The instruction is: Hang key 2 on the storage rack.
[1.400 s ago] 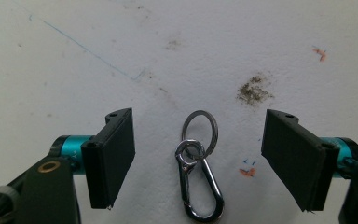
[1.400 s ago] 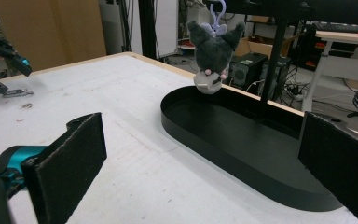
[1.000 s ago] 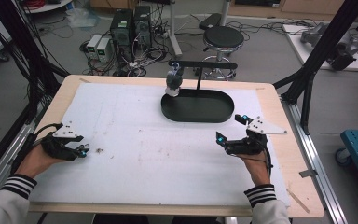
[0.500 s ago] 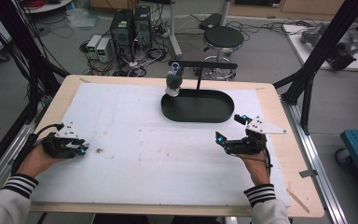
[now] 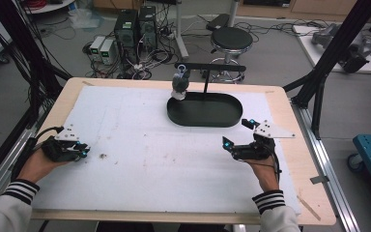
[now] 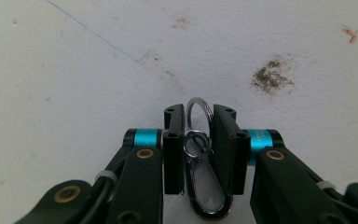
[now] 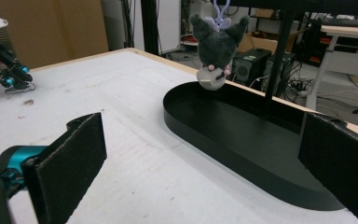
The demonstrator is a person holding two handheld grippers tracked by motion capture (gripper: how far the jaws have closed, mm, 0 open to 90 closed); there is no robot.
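My left gripper (image 5: 80,151) rests low on the white mat at the table's left. In the left gripper view my left gripper (image 6: 200,119) is shut on a metal key ring with a clip (image 6: 199,140), whose loop sticks out past the fingertips. My right gripper (image 5: 237,133) stands open at the right, just in front of the black oval tray (image 5: 212,115). A grey plush toy (image 5: 180,83) hangs from a black stand (image 5: 206,79) over the tray's left end. In the right gripper view the toy (image 7: 216,46) dangles above the tray (image 7: 242,135), between my right gripper's (image 7: 205,158) wide-apart jaws.
A white mat (image 5: 149,145) covers most of the wooden table, with a dark smudge (image 5: 103,156) near the left gripper. Black frame posts (image 5: 319,92) stand at the table's right. Beyond the far edge are a stool (image 5: 232,38) and computer boxes (image 5: 135,26).
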